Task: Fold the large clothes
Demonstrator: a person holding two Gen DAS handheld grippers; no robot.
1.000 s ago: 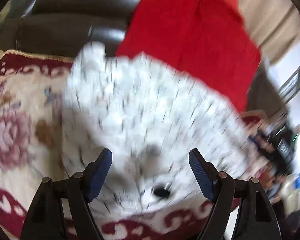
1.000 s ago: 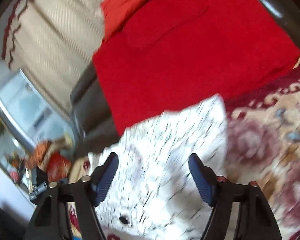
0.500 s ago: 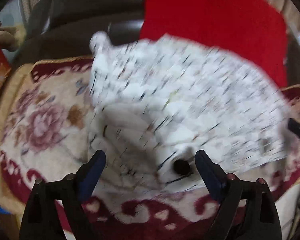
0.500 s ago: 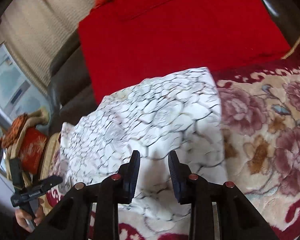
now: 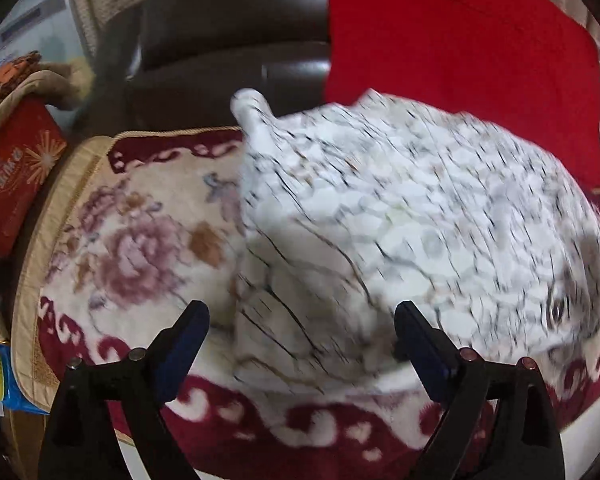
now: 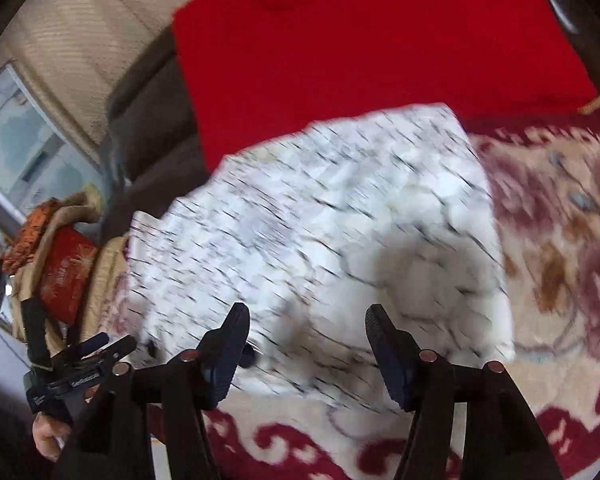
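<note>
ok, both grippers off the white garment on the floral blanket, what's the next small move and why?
Probably bring the right gripper forward onto the near edge of the white garment and close. Both it and the left gripper are open and hold nothing, and the garment lies bunched on the floral blanket, so no fold can begin without a grip.

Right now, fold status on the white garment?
Done: the white crackle-print garment lies bunched in a rough rectangle on the floral blanket, at least partly folded; blur hides the layers. In hand: nothing. The left gripper and right gripper are both open above it. Left: probably another fold and flattening. The red cloth behind looks untouched.
</note>
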